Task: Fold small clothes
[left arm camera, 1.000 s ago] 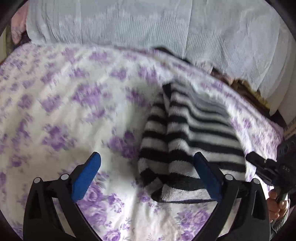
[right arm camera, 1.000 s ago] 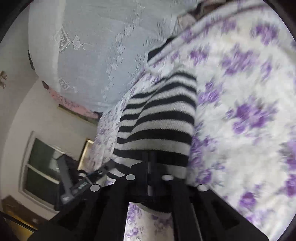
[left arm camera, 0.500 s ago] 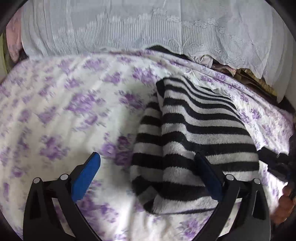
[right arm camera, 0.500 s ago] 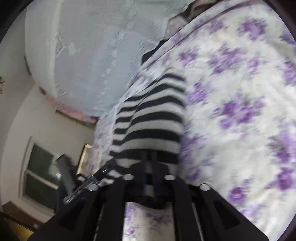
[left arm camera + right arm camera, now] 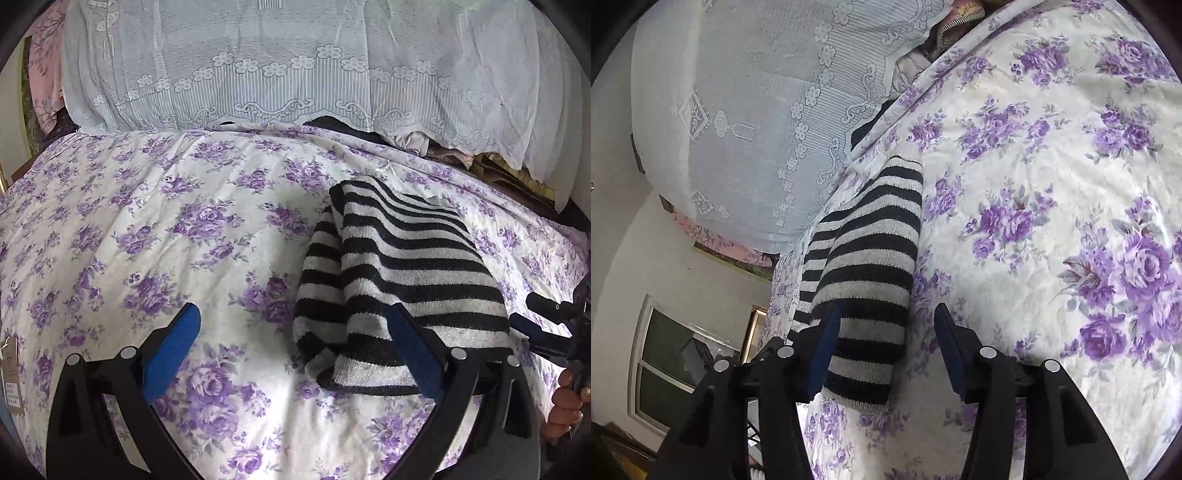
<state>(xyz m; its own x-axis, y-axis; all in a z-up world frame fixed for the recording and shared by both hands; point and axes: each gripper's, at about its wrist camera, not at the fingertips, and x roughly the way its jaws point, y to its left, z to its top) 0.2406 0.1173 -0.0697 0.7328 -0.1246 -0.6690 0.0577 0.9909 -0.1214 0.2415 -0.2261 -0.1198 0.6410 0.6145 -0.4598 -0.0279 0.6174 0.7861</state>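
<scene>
A folded black-and-white striped knit garment (image 5: 402, 284) lies on the purple-flowered bedspread (image 5: 166, 240). My left gripper (image 5: 291, 347) is open above the bed, its right blue pad over the garment's near edge. My right gripper (image 5: 886, 339) is open, its blue pads standing either side of the garment's near end (image 5: 868, 295). The right gripper also shows at the right edge of the left wrist view (image 5: 543, 325), beside the garment.
A white lace cover (image 5: 295, 62) drapes over a pile at the back of the bed, with other clothes (image 5: 410, 142) showing under its hem. A window (image 5: 672, 365) and pale wall lie beyond the bed's edge in the right wrist view.
My right gripper was shut on the garment's near end and has opened, letting it go. My left gripper stayed open and drew back a little.
</scene>
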